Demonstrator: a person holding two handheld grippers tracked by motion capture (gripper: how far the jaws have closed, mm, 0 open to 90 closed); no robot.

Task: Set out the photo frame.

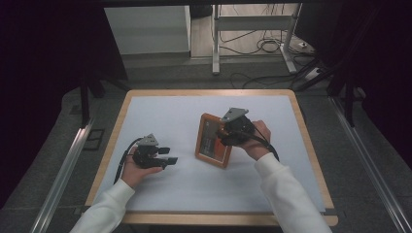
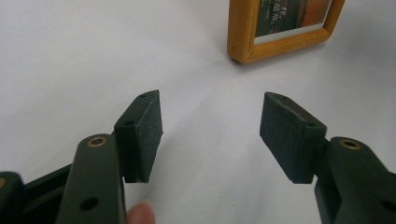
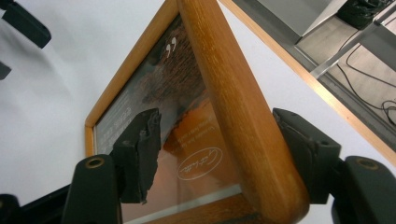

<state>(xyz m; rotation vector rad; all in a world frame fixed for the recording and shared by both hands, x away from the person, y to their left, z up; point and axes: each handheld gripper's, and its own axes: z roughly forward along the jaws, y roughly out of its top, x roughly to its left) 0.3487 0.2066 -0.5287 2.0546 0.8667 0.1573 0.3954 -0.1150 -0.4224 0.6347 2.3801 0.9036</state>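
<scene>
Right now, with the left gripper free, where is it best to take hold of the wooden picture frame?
Probably the frame's near left rail, approached from the left gripper's side. The frame stands tilted, the right gripper holds its right rail, and the rail looks narrow enough for open jaws.

Orange-brown wooden picture frame (image 1: 213, 141) at table centre – dark and orange print, white script; black grippers at 8 and 3 o'clock; white tabletop (image 1: 165, 111), tan edge.
</scene>
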